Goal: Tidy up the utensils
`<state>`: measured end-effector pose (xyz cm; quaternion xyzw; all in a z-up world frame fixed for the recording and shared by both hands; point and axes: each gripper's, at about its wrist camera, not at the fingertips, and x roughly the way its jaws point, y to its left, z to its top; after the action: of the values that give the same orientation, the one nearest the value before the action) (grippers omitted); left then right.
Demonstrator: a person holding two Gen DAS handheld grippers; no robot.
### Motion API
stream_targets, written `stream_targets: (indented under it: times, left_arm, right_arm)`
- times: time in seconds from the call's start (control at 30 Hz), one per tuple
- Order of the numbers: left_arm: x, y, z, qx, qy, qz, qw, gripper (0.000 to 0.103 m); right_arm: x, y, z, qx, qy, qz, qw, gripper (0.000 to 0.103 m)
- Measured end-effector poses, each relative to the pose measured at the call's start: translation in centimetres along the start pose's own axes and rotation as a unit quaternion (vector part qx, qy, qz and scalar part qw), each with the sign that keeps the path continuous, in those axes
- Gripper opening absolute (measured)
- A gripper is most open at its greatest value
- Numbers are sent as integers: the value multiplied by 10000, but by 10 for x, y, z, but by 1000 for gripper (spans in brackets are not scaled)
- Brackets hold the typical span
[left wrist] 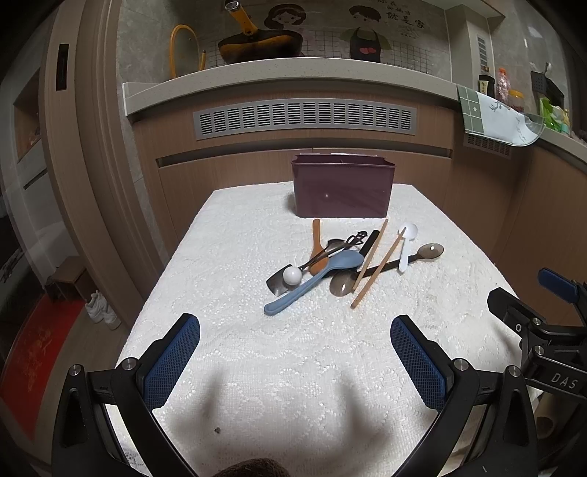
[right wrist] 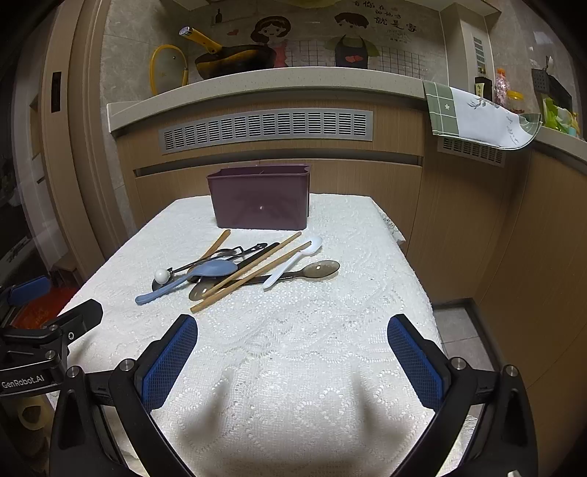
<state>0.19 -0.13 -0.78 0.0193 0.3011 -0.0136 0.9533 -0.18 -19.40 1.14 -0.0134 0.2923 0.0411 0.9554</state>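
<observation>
Both tongs, left (left wrist: 295, 361) and right (right wrist: 292, 361), gape wide and empty over the desk (left wrist: 227, 367); utensil pile mid-desk before the bin (left wrist: 343, 187), chopsticks (left wrist: 378, 266) and blue spoon (left wrist: 312, 280) lying diagonal, near-left to far-right.

You face a kitchen counter (left wrist: 293, 75) with a pale stone top and wood-grain cabinet fronts (left wrist: 227, 179), a grey vent grille (left wrist: 304, 117) set under its edge. A dark pan (right wrist: 234, 60) with a yellow handle sits on the counter before a tiled wall with a cartoon mural (right wrist: 315, 33). A green-checked towel (right wrist: 473, 113) hangs at your right. A red mat (left wrist: 33, 363) and white shoes (left wrist: 101, 310) lie on the floor at your left.
</observation>
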Motion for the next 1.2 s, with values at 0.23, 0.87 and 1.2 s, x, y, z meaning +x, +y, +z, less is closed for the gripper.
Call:
stream_targets:
  times: [0.23, 0.87, 1.2]
  left_arm:
    - [0, -3, -1, 26, 21, -1, 10000, 103]
    - [-1, -3, -2, 24, 23, 2, 10000, 103]
    - [13, -2, 2, 59, 187, -6, 9998, 103]
  right_arm:
    - [0, 0, -1, 3, 15, 5, 10000, 103]
    - [0, -1, -1, 19, 25, -3, 10000, 103]
    - [6, -3, 3, -13, 89, 2, 10000, 103]
